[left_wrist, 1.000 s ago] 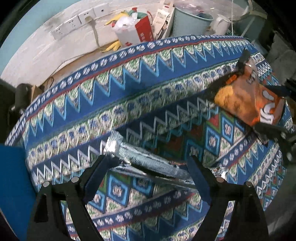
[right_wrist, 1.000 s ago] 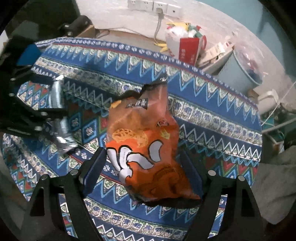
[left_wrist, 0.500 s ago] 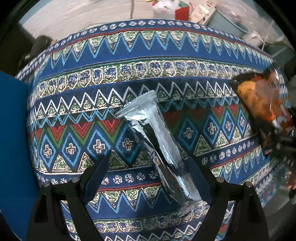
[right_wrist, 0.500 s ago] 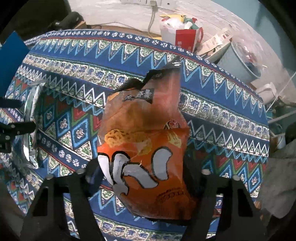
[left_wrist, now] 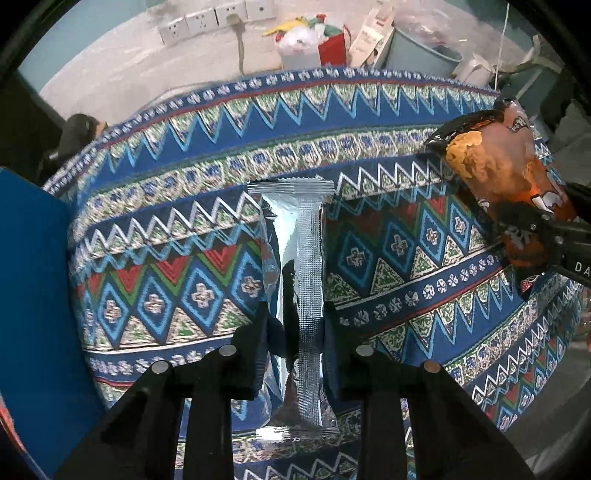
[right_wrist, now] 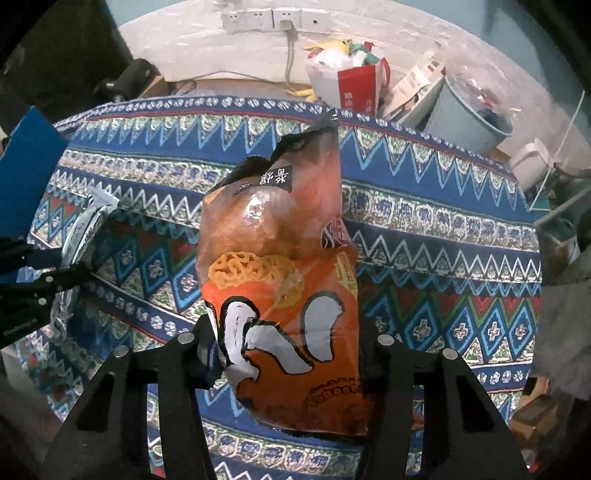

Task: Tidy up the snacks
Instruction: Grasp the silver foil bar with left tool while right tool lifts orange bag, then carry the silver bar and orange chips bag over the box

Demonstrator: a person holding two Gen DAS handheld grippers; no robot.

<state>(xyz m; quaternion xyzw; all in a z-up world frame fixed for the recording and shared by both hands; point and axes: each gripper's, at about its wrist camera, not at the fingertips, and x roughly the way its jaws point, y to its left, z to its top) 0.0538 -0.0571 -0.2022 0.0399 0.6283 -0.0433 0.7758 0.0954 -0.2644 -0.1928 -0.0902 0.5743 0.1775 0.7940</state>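
My left gripper is shut on a long silver foil snack packet and holds it lengthwise, pointing away over the patterned cloth. My right gripper is shut on an orange snack bag with white lettering, its torn black top pointing away. The orange bag also shows at the right of the left wrist view, with the right gripper behind it. The silver packet shows at the left of the right wrist view, held by the left gripper.
A blue, green and red patterned cloth covers the table. A blue box stands at the left edge. Beyond the far edge on the floor are a red-and-white bag, a pale blue bin and wall sockets.
The left gripper has closed on the silver packet, which now points straight away instead of lying at a slant. The right gripper still holds the orange bag, now more upright.
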